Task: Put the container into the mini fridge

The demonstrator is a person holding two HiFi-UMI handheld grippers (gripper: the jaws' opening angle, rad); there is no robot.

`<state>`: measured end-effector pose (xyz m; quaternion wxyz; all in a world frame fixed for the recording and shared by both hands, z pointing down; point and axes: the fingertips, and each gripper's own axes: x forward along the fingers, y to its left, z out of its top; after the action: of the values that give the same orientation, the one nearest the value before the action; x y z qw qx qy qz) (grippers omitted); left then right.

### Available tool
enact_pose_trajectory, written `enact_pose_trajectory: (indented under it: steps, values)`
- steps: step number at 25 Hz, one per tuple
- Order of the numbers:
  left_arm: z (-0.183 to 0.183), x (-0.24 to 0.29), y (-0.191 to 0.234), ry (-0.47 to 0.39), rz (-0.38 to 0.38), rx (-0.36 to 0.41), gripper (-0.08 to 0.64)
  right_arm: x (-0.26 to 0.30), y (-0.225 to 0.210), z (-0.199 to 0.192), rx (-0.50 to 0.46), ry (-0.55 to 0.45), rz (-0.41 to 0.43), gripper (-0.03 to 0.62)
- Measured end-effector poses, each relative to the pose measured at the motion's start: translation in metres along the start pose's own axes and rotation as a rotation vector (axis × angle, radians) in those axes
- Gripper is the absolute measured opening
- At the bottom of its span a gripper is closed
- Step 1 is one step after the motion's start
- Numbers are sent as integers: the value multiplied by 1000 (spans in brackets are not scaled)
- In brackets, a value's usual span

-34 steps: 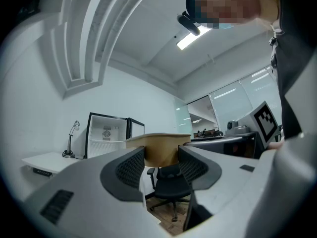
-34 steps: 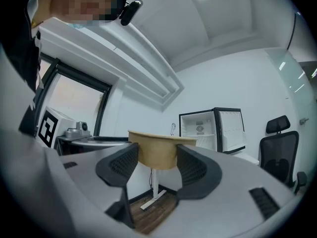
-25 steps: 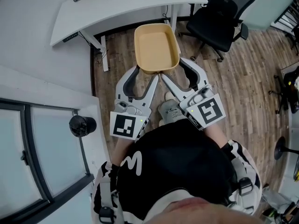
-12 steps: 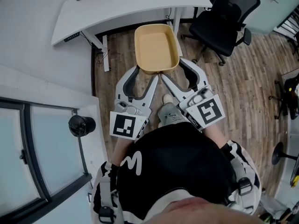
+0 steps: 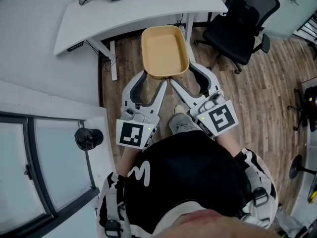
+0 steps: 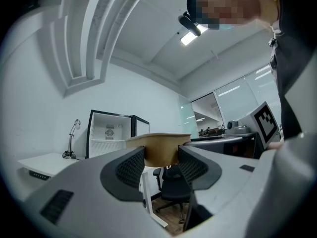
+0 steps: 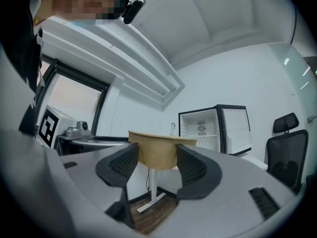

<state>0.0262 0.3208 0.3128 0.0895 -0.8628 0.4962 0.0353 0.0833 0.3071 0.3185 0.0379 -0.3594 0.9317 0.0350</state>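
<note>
A tan, empty container [image 5: 164, 51] hangs over the wooden floor just in front of a white desk [image 5: 138, 14]. Both grippers hold its near end: my left gripper [image 5: 155, 78] at the near left corner, my right gripper [image 5: 184, 76] at the near right corner. In the left gripper view the container [image 6: 158, 150] fills the gap between the pads of the left gripper [image 6: 161, 157]. The right gripper view shows the container [image 7: 157, 152] likewise held in the right gripper [image 7: 156, 157]. The mini fridge [image 6: 110, 133] stands ahead with its door open, white inside; the right gripper view shows the fridge [image 7: 218, 130] too.
A black office chair [image 5: 242, 19] stands to the right of the desk. A black round object [image 5: 88, 138] sits on a white ledge at my left, beside a glass pane. A small desk lamp [image 6: 73, 138] stands left of the fridge.
The desk and chair have slid a little down and right in the head view as the person moves forward. The container stays held the same way by both grippers.
</note>
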Motion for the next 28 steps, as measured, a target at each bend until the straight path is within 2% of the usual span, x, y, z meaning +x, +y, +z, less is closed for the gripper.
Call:
enact_pose_trajectory:
  steps: [8,12,17,25,28]
  values:
    - [-8,36,28,-2,12,-4,218,36,-31,0,3,-34,16,253]
    - [-15,56,42,2,17,-17,218,54,-48,-7,6,-9,23,252]
    - [-14,77,60,-1,24,-11,218,78,-64,1,-2,-36,36,253]
    - [-16,110,86,8,50,-2,218,110,-92,-5,13,0,58,252]
    - [-17,122,95,8,62,-2,218,122,-102,-1,14,-19,71,253]
